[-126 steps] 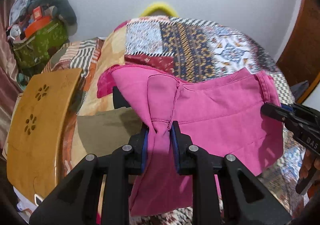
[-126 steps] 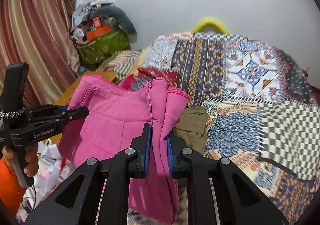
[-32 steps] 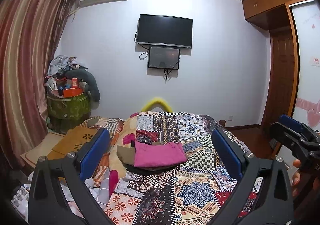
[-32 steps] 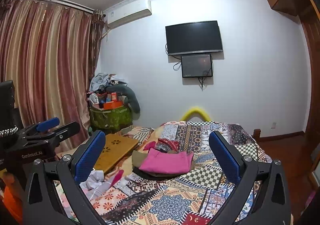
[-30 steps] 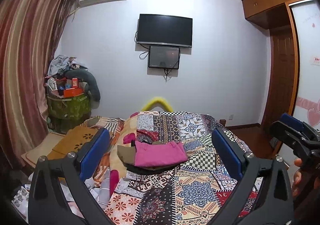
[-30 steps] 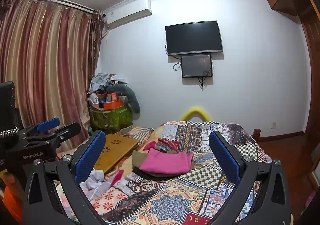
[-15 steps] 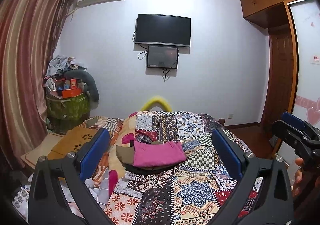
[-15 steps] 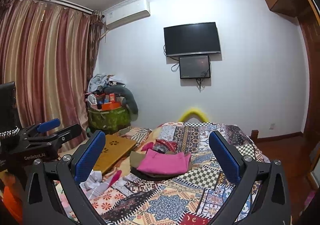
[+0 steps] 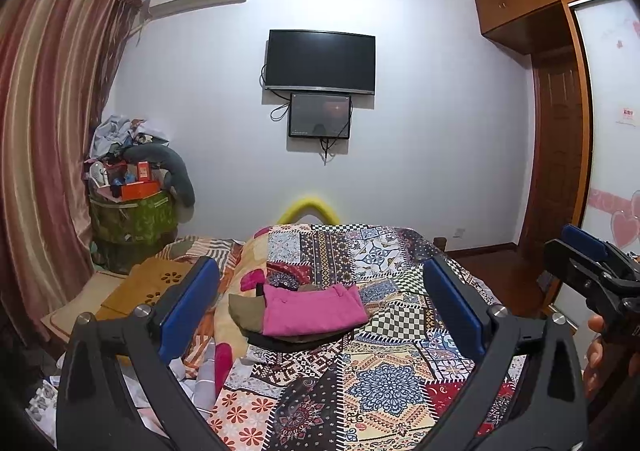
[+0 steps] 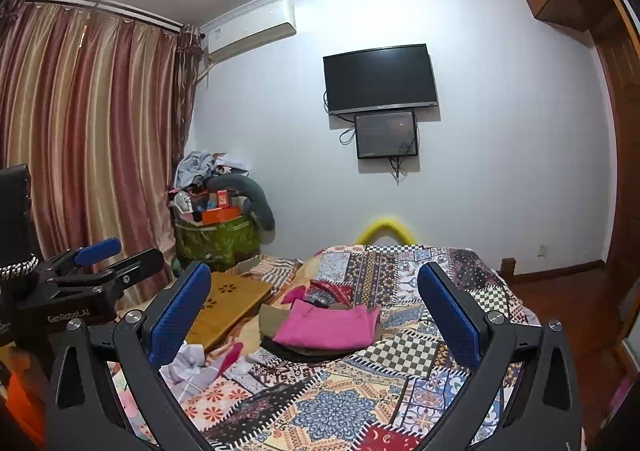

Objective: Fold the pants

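The pink pants (image 9: 312, 311) lie folded on top of a small pile of olive and dark clothes on the patchwork bed; they also show in the right wrist view (image 10: 330, 325). My left gripper (image 9: 320, 305) is open and empty, held well back from the bed. My right gripper (image 10: 316, 311) is open and empty too, also far back. The right gripper shows at the right edge of the left wrist view (image 9: 592, 271), and the left gripper at the left edge of the right wrist view (image 10: 100, 271).
The patchwork quilt (image 9: 380, 371) covers the bed. A wooden lap desk (image 10: 228, 303) lies at the bed's left, with loose clothes (image 10: 188, 363) in front of it. A full green basket (image 9: 132, 219) stands by the curtain. A TV (image 9: 320, 61) hangs on the far wall.
Earlier both grippers were shut on the pink pants up close. Now both are open, pulled far back, and the pants lie folded on the pile. Over the last second, little moved.
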The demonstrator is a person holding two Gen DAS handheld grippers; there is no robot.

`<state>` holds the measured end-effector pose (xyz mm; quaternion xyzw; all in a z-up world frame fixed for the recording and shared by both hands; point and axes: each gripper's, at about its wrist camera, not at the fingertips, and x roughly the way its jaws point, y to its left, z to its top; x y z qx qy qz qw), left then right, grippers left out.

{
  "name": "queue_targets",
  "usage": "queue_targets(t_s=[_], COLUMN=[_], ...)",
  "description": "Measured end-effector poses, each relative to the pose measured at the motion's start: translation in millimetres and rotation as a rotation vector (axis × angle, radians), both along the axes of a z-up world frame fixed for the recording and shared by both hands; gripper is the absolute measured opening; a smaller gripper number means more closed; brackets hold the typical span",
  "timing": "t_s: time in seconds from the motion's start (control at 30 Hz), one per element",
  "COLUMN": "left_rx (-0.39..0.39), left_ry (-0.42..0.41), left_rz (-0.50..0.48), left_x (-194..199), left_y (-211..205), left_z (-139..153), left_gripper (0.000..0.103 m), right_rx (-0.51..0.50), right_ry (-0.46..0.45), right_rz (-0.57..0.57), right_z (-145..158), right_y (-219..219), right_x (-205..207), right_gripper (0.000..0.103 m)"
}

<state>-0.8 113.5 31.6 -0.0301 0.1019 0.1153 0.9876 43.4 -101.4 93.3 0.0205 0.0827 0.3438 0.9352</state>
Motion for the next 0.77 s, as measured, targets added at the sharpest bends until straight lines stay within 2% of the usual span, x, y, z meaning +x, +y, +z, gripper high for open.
queue_targets(t_s=[0.77], left_rx=[-0.013], left_ry=[0.039], left_rz=[-0.047], left_x=[6.9], left_y=[1.5], left_z=[-2.3], left_gripper=[0.103], right_rx=[-0.005], right_ry=[0.011], right_rz=[-0.015], right_z=[0.5], right_y=[-2.2], right_x=[2.4], right_gripper=[0.103])
